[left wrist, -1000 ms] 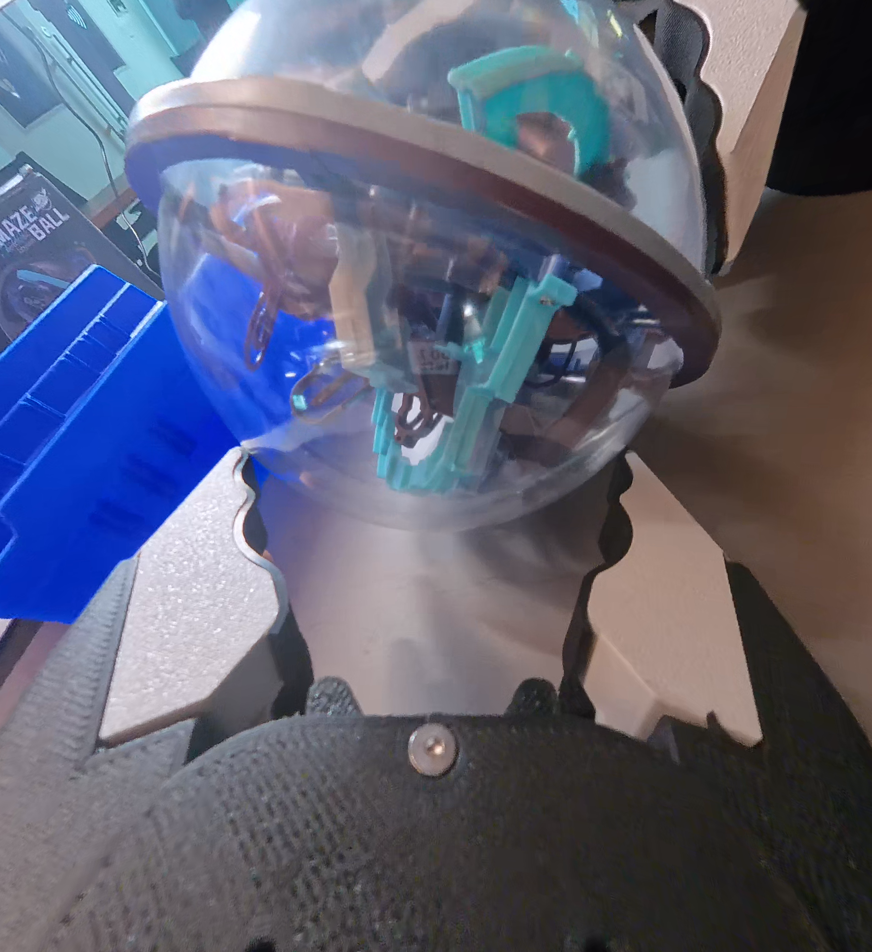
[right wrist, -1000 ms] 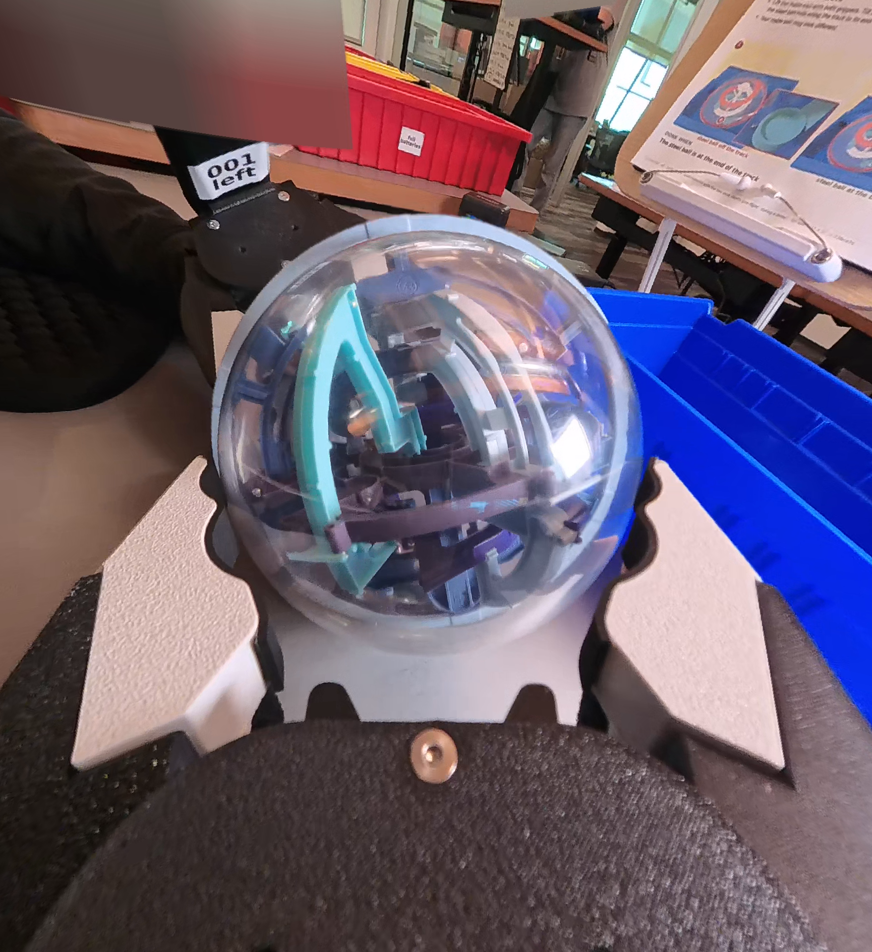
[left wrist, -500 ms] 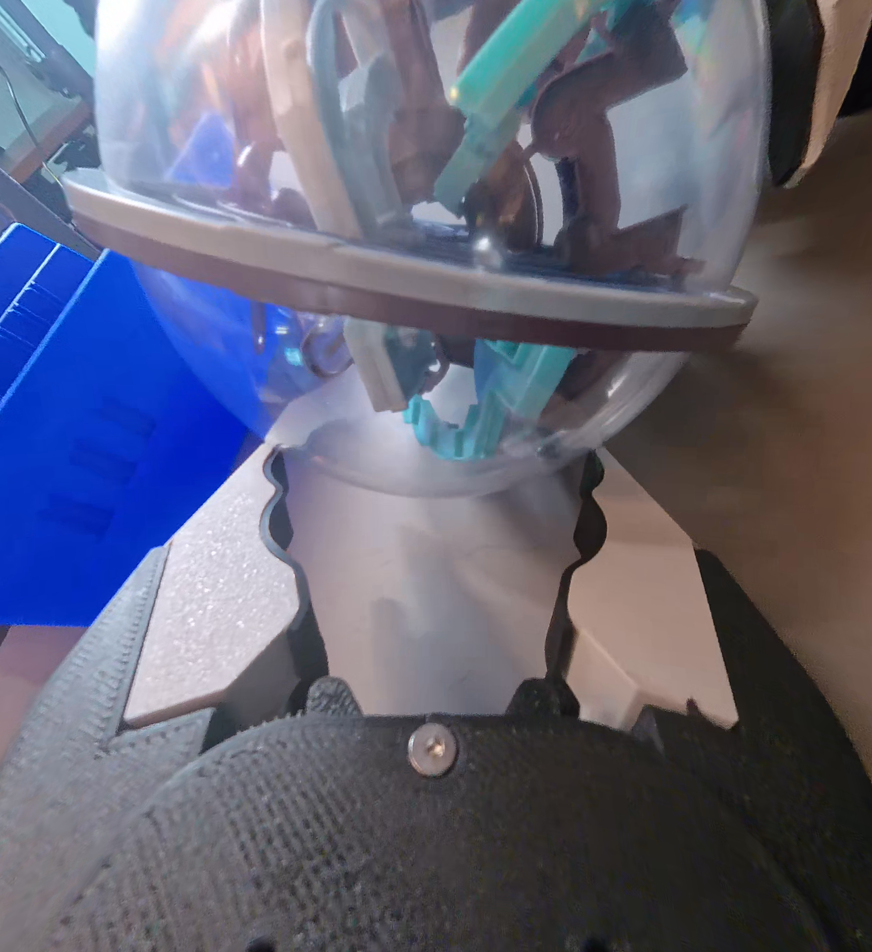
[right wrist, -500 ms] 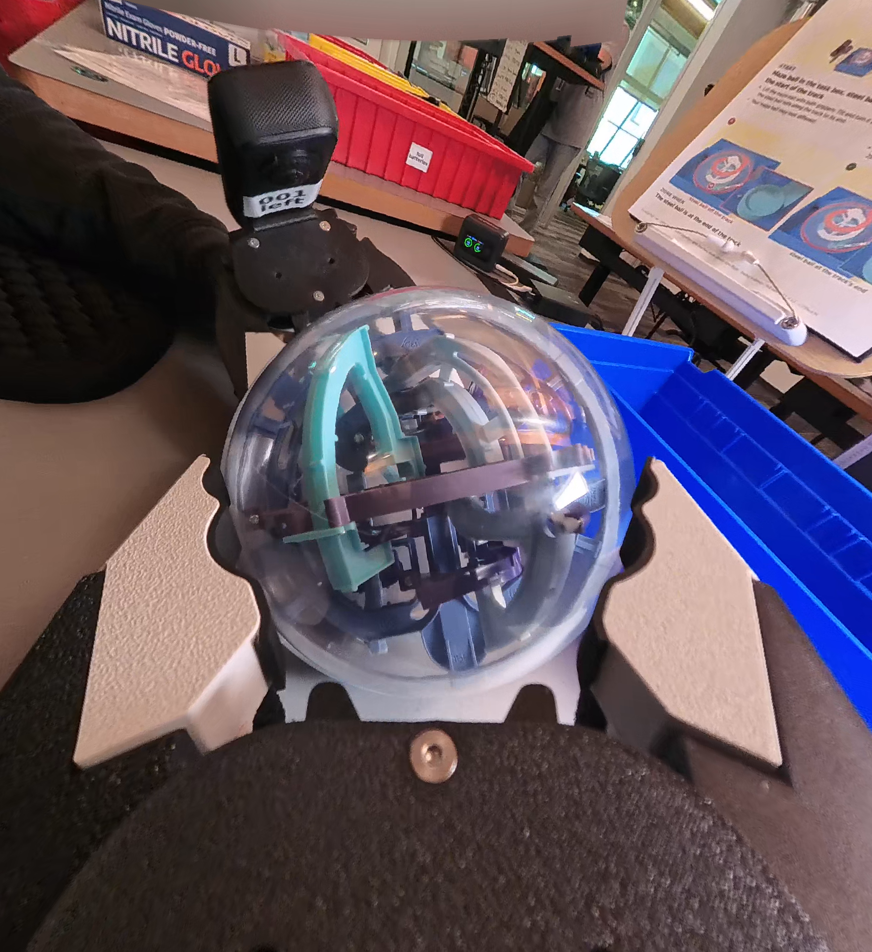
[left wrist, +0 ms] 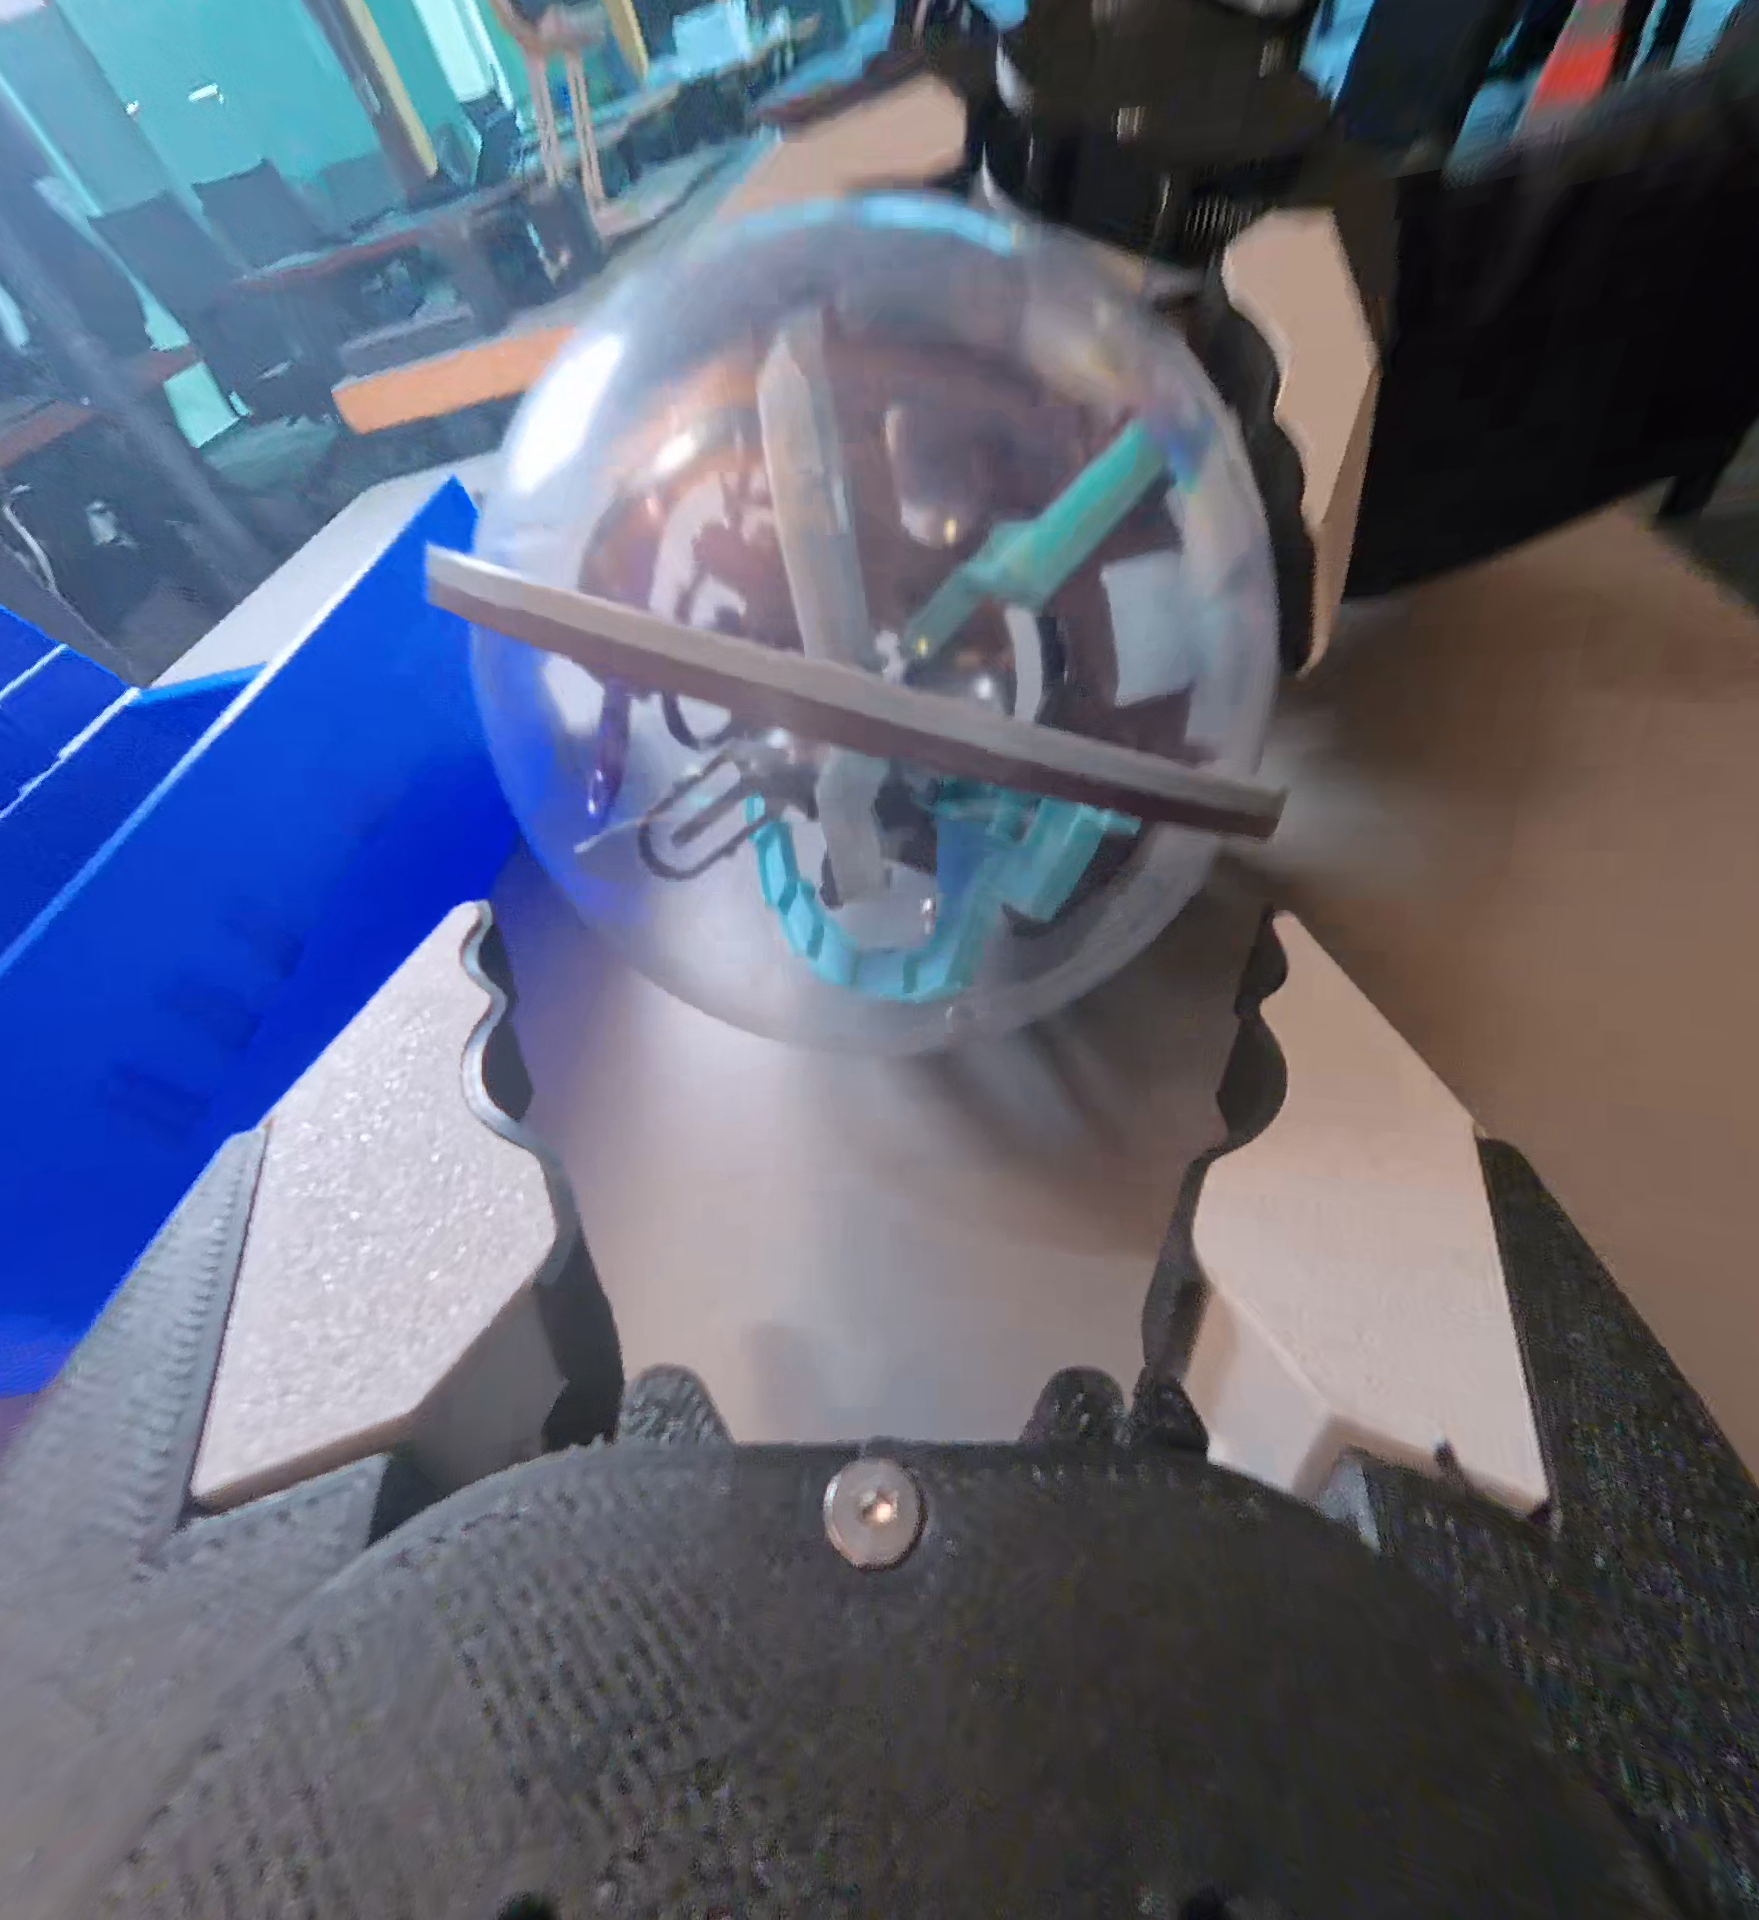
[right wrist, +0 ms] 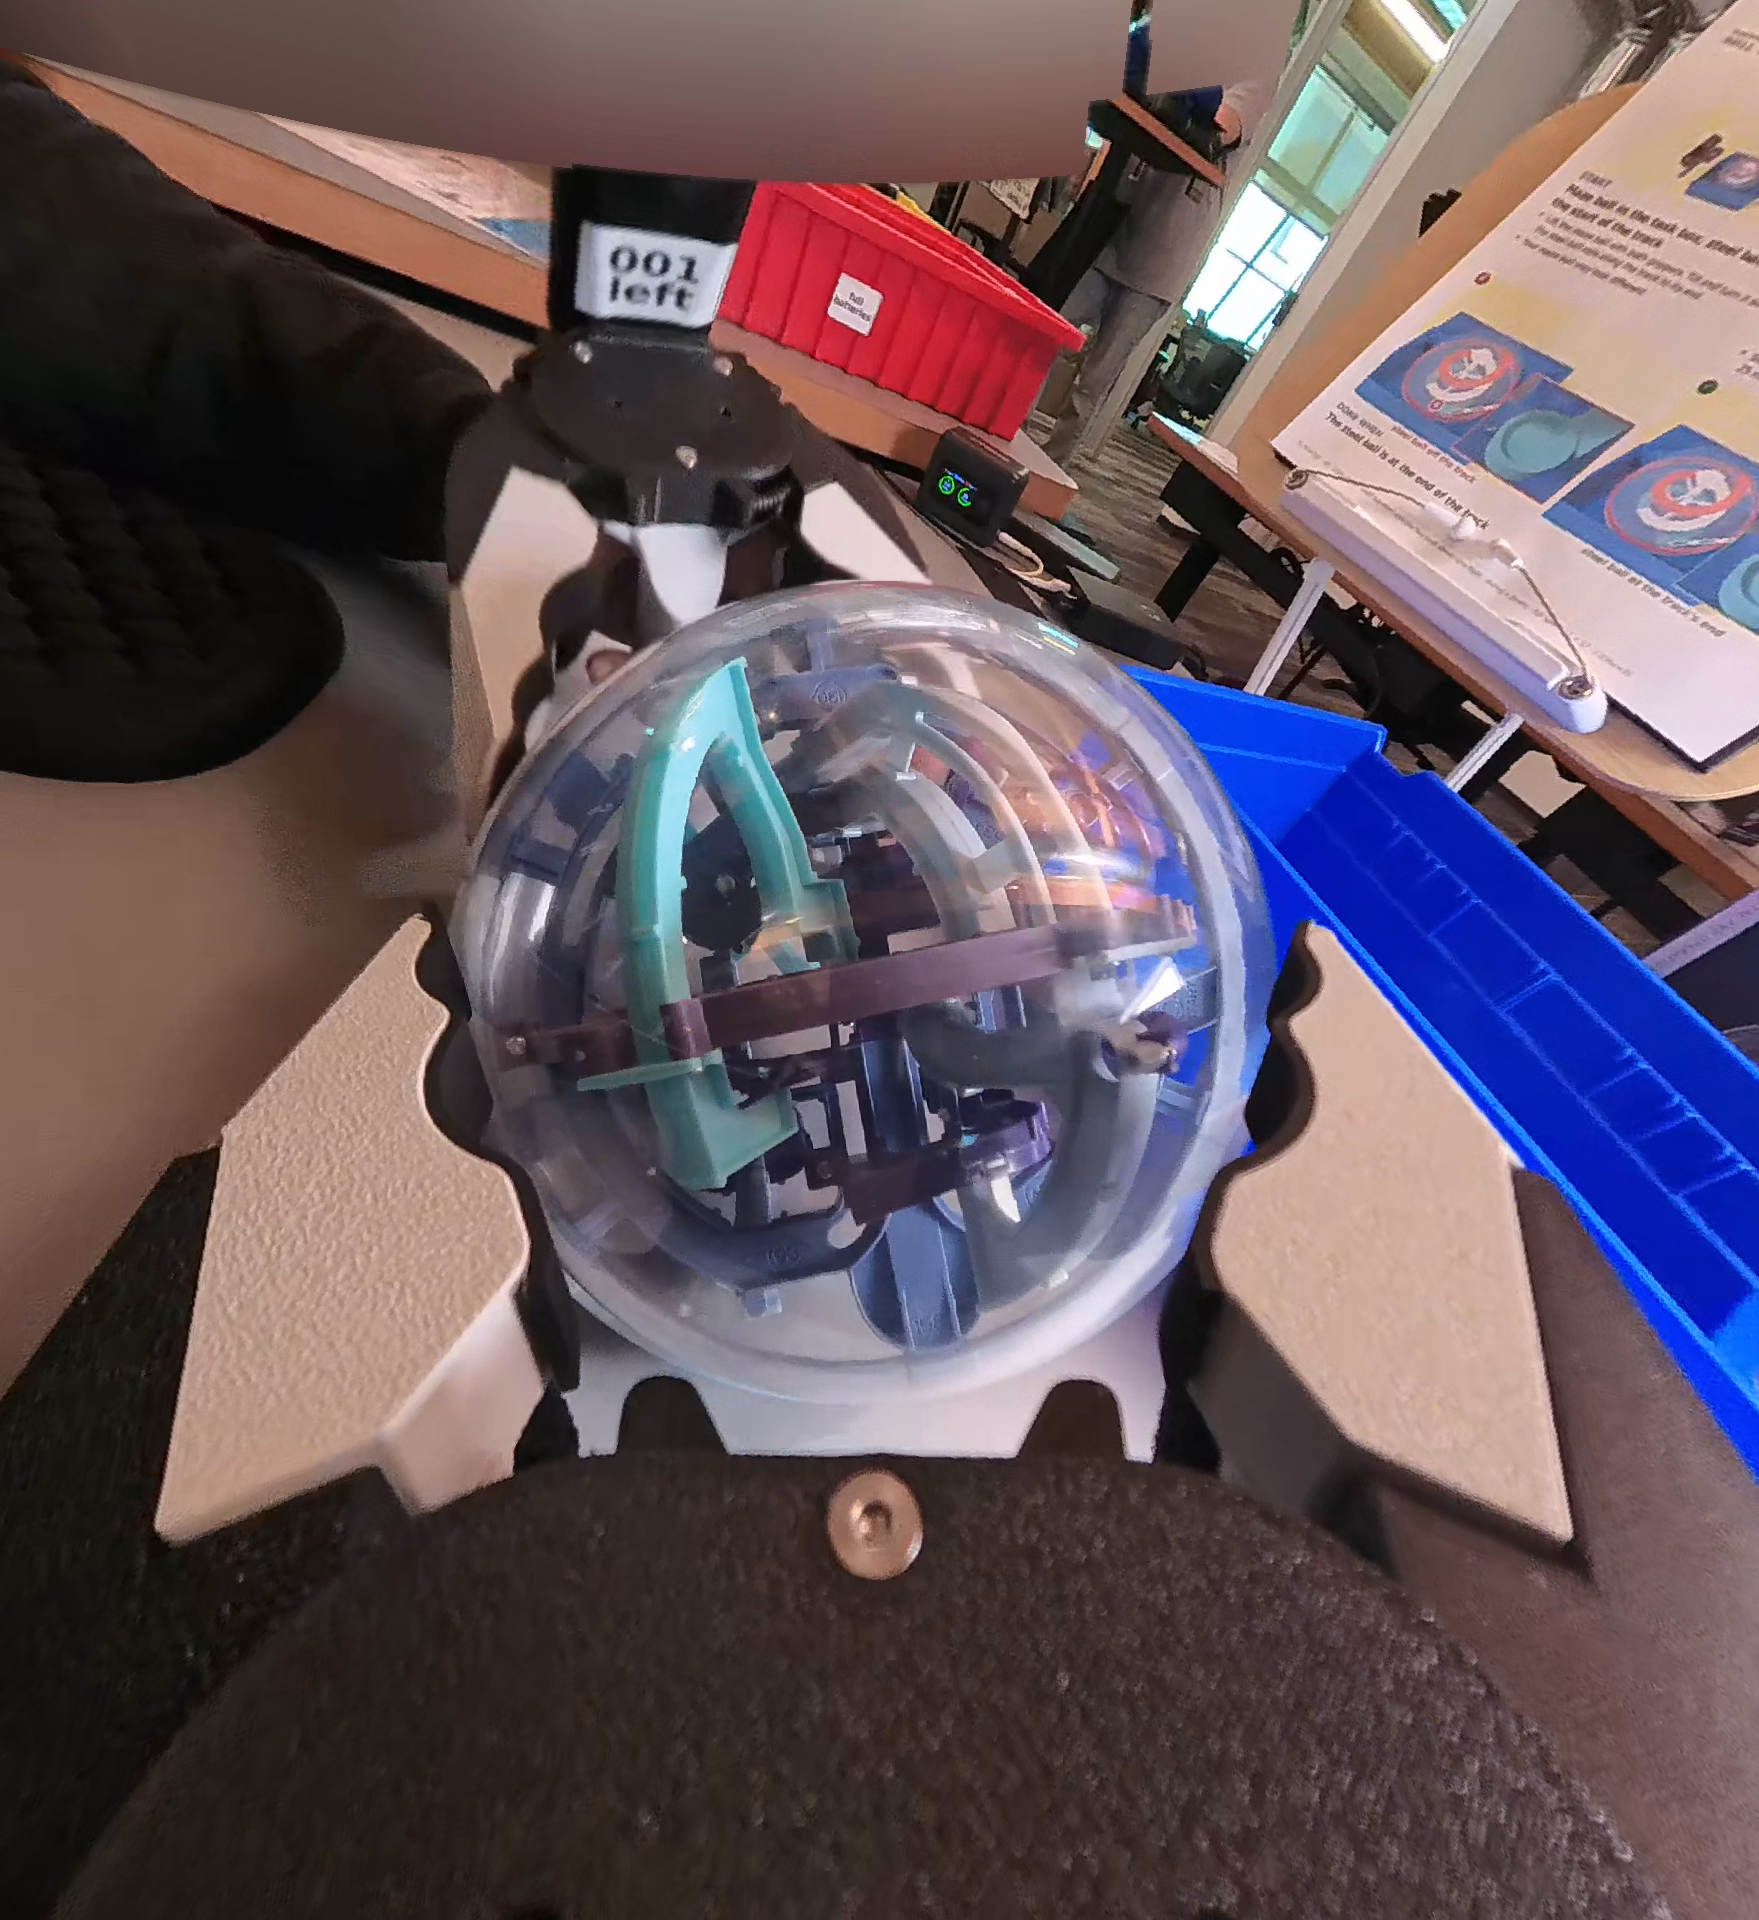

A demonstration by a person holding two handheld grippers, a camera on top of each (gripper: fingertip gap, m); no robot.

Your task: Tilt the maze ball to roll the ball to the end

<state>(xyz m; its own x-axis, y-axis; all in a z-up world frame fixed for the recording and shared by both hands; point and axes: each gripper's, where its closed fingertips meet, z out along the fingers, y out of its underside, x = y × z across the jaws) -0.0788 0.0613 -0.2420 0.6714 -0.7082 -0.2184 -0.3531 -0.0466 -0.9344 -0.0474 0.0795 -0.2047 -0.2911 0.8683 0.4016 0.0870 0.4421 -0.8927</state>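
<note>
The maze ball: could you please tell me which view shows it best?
The right wrist view: the maze ball is sharp there, its tracks distinct, seated between the right tongs. The left wrist view shows the same ball motion-blurred, beyond the left tongs, beside the blue bin.

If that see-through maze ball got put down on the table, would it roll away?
Probably yes: the maze ball is round and smooth, so it likely rolls and slips easily. Its clear shell looks hard, not squishy. The right gripper cradles it on both sides.
</note>
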